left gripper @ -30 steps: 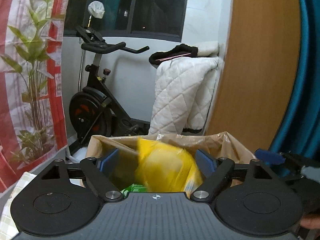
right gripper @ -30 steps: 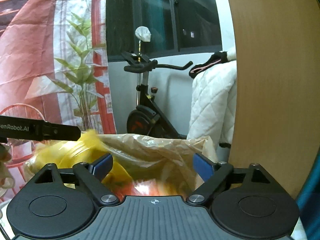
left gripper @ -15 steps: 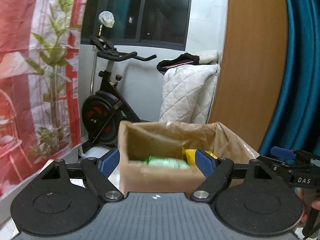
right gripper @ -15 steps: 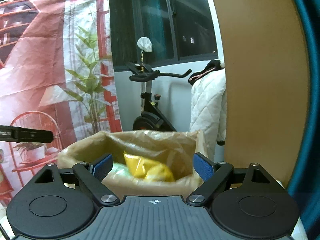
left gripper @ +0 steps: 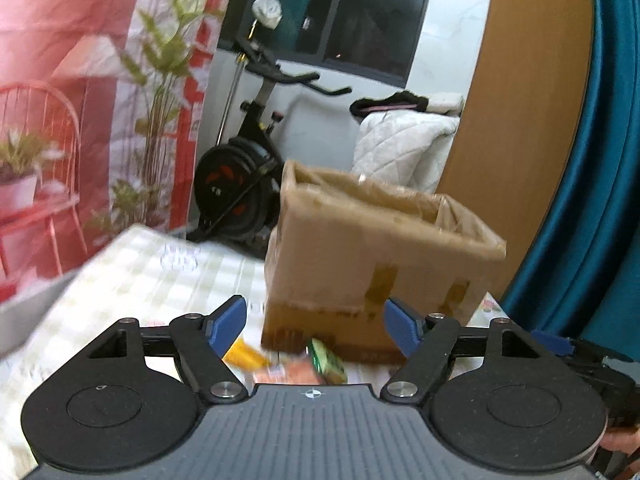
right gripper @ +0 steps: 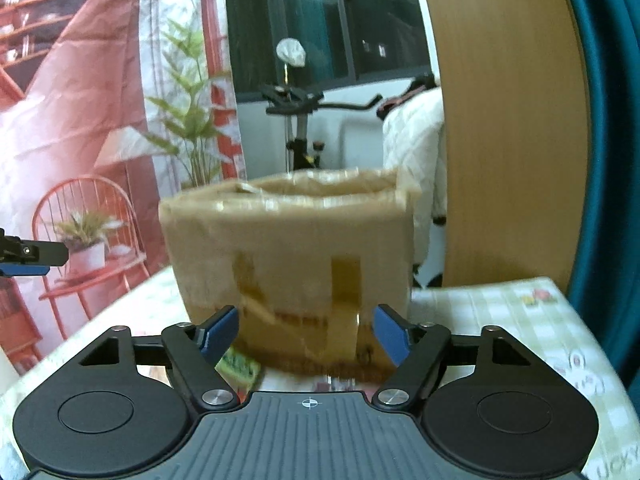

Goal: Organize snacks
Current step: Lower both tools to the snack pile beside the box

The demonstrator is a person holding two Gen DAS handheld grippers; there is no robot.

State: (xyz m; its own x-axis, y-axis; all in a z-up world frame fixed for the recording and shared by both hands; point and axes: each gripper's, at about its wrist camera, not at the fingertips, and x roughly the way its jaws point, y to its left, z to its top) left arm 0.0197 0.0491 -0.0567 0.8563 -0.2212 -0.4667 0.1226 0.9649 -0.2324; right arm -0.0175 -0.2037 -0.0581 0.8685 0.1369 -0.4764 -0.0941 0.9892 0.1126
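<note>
Snacks lie on the checked tablecloth (left gripper: 132,280) in front of the cardboard box (left gripper: 376,260), at its foot on the near side. In the left wrist view a yellow packet (left gripper: 246,356), an orange packet (left gripper: 294,372) and a green packet (left gripper: 328,362) sit in a loose cluster just below and between the blue fingertips of the left gripper (left gripper: 316,322), nearer the camera than the tips; all three are blurred. None of them is touched by the pads. The left jaws stand apart and are closing, with nothing clamped; the box's lower front shows through the gap, beyond the tips.

The right gripper (right gripper: 307,330) faces the box (right gripper: 288,248) squarely, its taped front filling the space beyond the fingertips. Its jaws are also apart and closing, gripping nothing. A green packet (right gripper: 240,368) lies on the cloth just under the left fingertip of this gripper, close to the box's base; whether it touches the box cannot be told through the blur.

The box is open at the top and lined with a clear plastic bag (left gripper: 452,216) folded over its rim; from these low angles its contents are hidden. At the left edge of the right wrist view the tip of the left gripper (right gripper: 24,260) shows, level with the box and well apart from it.

Behind the table stand an exercise bike (left gripper: 240,184), a white quilt (left gripper: 404,152), a printed backdrop (right gripper: 80,120), a wooden panel (right gripper: 504,120) and a teal curtain (left gripper: 592,200).
</note>
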